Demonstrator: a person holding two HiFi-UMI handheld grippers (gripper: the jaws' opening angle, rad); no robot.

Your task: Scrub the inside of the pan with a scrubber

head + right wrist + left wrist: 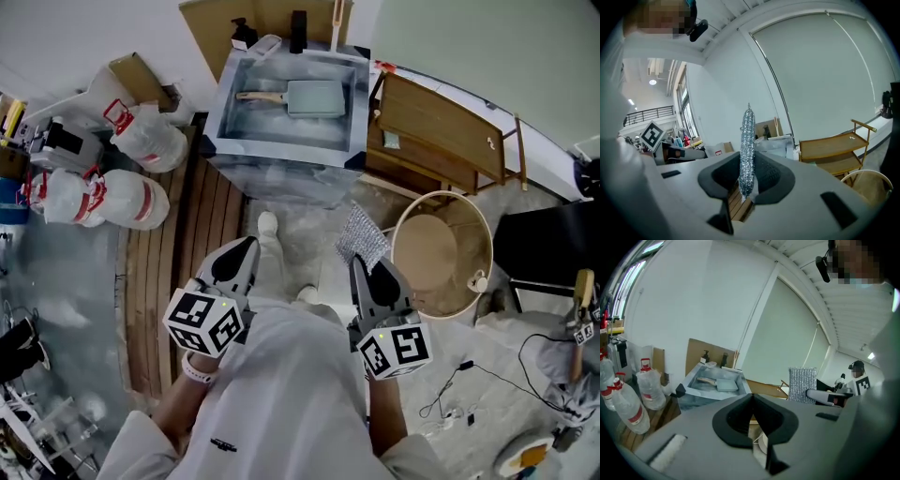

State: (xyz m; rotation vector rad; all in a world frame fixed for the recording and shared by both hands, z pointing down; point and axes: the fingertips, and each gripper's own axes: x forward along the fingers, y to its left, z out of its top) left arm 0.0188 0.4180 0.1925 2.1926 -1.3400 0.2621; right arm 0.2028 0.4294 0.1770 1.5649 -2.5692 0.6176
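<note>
Two grippers: right gripper (pixel 748 164) clamped the scrubber (pixel 747 133) edge-on (ready to scrub); left gripper (pixel 752 398) closed, empty, probably free to steady the pan (pixel 316 97).

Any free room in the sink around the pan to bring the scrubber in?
Sink floor is bare between the pan and the front rim, and left of its handle. The scrubber likely fits there. Back rim is crowded with bottles.

This is looking like a makeshift test workshop, not a home — a plastic-wrapped sink (pixel 281 176) is sitting beside wooden decking (pixel 150 281), big water jugs (pixel 145 136) are crowding the floor, cables (pixel 497 378) are trailing loose, and cardboard (pixel 214 33) is leaning against the wall.
</note>
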